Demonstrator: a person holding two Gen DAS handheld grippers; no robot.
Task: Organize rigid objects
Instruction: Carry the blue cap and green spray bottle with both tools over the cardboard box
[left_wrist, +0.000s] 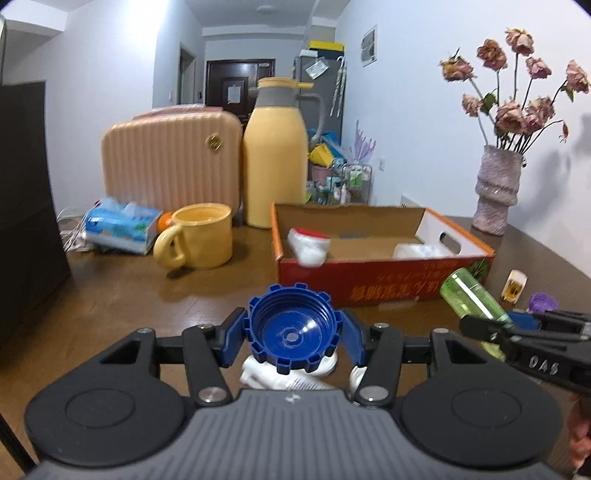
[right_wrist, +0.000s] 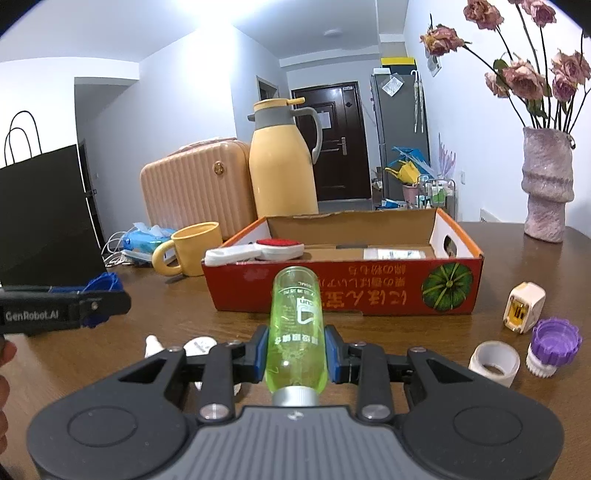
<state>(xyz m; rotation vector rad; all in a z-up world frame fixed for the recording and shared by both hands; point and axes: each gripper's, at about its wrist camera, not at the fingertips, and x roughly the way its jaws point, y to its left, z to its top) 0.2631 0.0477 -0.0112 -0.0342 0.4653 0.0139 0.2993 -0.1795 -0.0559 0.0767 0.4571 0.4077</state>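
Cardboard box: open-topped, straight ahead of both grippers, already part filled; a low carry could clip its near wall.
Green bottle: clamped across its body by the right gripper, base pointing at the box; smooth and round, it could twist or slide out.
Blue lid: pinched at its notched rim by the left gripper, clear of the table; a shallow hold, so it might pop free.
Loose caps: on the table right of the right gripper; could be knocked.

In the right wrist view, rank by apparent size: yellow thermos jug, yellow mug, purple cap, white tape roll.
Largest to smallest:
1. yellow thermos jug
2. yellow mug
3. purple cap and white tape roll look alike; both sit nearer the camera, so unranked.
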